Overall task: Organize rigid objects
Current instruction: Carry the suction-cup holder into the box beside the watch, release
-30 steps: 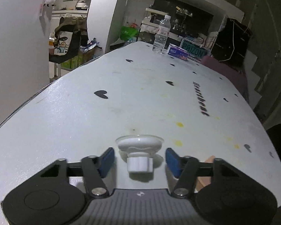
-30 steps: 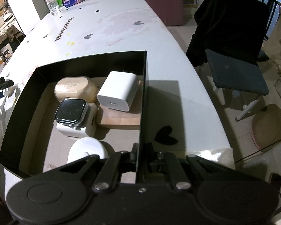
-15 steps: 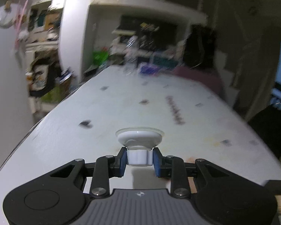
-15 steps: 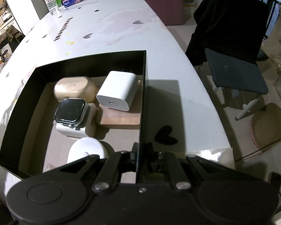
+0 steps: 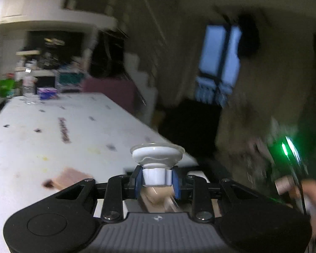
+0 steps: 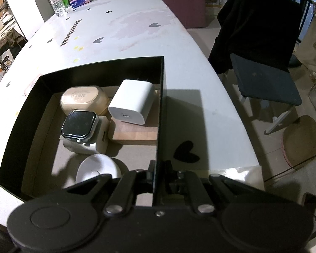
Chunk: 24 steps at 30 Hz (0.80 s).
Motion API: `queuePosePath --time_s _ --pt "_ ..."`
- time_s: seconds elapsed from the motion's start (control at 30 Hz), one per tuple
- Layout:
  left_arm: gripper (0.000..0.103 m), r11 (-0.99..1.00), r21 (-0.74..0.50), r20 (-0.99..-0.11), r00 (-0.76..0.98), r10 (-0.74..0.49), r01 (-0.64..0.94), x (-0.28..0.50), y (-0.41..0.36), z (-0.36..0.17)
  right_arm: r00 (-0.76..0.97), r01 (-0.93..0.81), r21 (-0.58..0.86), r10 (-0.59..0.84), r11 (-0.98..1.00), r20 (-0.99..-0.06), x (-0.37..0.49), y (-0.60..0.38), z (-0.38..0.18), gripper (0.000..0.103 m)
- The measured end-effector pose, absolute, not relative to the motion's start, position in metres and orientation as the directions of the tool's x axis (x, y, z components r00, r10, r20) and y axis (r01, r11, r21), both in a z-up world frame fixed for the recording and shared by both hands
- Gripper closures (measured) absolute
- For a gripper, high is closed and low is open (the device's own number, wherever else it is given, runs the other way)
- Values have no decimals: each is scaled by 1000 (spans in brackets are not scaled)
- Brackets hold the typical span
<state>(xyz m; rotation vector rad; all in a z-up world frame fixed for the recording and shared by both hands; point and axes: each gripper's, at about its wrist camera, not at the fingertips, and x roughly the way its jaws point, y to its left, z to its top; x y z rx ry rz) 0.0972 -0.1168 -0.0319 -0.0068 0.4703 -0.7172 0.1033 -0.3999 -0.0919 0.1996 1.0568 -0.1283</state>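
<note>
My left gripper (image 5: 157,181) is shut on a white suction-cup holder (image 5: 157,158) by its stem and holds it in the air above the table; the view is blurred. My right gripper (image 6: 159,174) is shut on the right wall of a black box (image 6: 161,109). Inside the box lie a beige earbud case (image 6: 82,99), a white charger (image 6: 132,101), a smartwatch (image 6: 79,124) on a white block, a wooden block (image 6: 137,132) and a white round disc (image 6: 94,168).
The white table (image 6: 137,31) has black heart marks. A water bottle (image 6: 56,0) and a tissue pack (image 6: 81,0) stand at its far end. A black chair (image 6: 261,42) stands to the right of the table. A wooden piece (image 5: 70,178) lies on the table.
My left gripper shut on the suction-cup holder, lifted it off the table and swung to the right. My right gripper has stayed on the box wall.
</note>
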Motion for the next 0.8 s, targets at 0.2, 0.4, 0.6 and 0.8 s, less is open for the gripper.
queuePosePath --time_s 0.2,0.4,0.6,0.8 --pt "73 710 36 -515 622 -590 703 84 -153 -47 485 200 100 -10 975 -874 103 -400 -92 95" --pt "73 544 282 -611 585 -534 790 107 -175 -46 486 204 107 -6 973 -874 104 -401 -92 95" --pt "72 328 383 -747 499 -440 863 131 -197 -52 488 205 116 2 972 -873 103 -402 -92 95" --pt "72 220 423 -810 476 -342 879 145 -214 -67 490 204 125 9 971 -872 103 -404 -93 94"
